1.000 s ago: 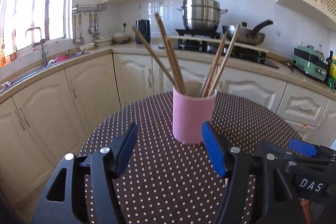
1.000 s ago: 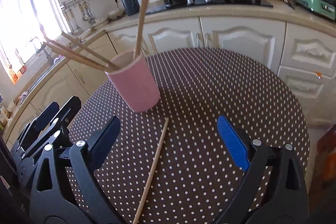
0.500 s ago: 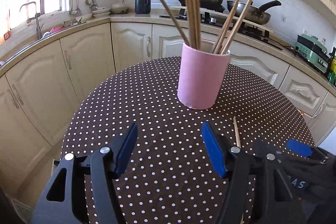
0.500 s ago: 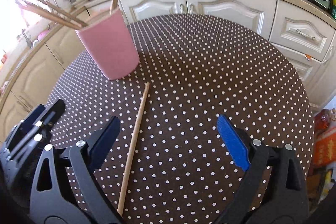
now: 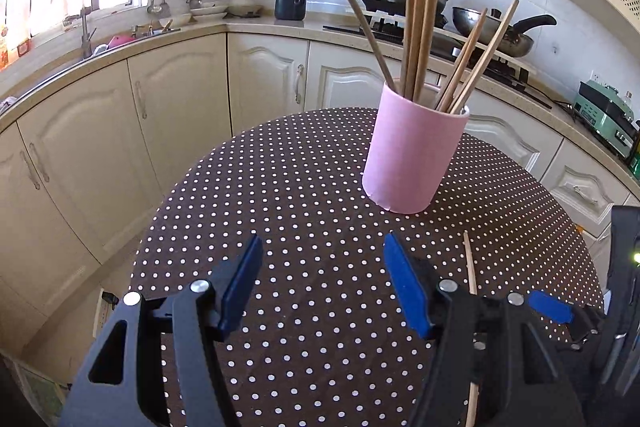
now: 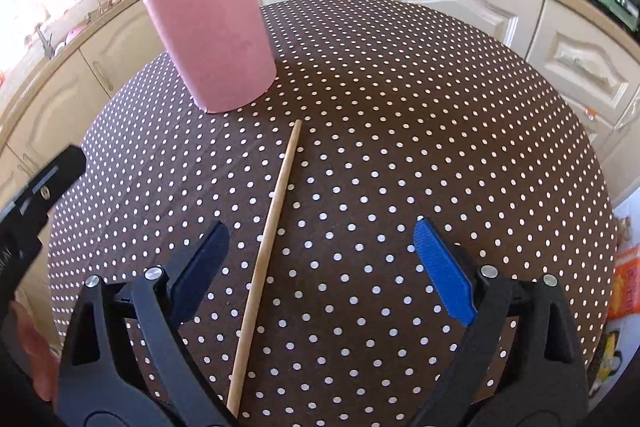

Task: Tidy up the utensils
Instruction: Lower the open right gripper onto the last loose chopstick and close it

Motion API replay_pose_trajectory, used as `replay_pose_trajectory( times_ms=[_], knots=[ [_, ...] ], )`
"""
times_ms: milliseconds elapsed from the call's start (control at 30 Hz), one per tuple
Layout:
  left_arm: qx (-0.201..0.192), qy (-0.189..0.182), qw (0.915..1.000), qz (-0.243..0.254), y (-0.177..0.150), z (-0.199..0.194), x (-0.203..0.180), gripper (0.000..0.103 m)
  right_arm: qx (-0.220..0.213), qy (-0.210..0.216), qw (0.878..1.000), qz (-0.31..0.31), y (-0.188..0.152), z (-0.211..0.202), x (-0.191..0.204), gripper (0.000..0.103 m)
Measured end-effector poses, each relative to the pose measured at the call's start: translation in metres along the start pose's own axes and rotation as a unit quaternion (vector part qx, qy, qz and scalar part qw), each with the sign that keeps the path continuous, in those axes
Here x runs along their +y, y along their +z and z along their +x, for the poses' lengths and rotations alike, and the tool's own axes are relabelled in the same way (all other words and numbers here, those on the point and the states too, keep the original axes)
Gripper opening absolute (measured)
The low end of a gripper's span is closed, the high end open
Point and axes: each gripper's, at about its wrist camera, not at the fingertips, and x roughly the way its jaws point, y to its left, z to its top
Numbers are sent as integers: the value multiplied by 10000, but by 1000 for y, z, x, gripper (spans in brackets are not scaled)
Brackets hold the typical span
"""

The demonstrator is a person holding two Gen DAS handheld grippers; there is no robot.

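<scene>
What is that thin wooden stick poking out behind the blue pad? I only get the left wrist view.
Observer: A loose wooden chopstick. The right wrist view shows nearly its whole length, lying flat on the brown polka-dot tablecloth.
Operator: Is anything gripping it?
Observer: No. The right gripper has its jaws wide open on either side of it, and neither is touching it.
Operator: Is it centred between them?
Observer: No, it lies off-centre, toward the left side of the gap.

no readable text, labels or brand marks anywhere, packaging print at the edges too blurred
</scene>
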Motion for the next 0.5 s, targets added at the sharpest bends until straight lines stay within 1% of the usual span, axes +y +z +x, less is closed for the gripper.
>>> replay_pose_trajectory(
  times_ms=[200, 333, 500],
  knots=[
    [-11, 69, 9999, 80, 0, -4, -7, 63, -47, -65, 9998, -197, -7, 4, 21, 92],
    [-14, 124, 9999, 115, -2, -7, -12, 63, 3, -96, 9993, -365, -13, 6, 33, 92],
    [-91, 140, 9999, 43, -6, -16, -7, 63, -21, -135, 9985, -526, -26, 2, 41, 92]
  ],
)
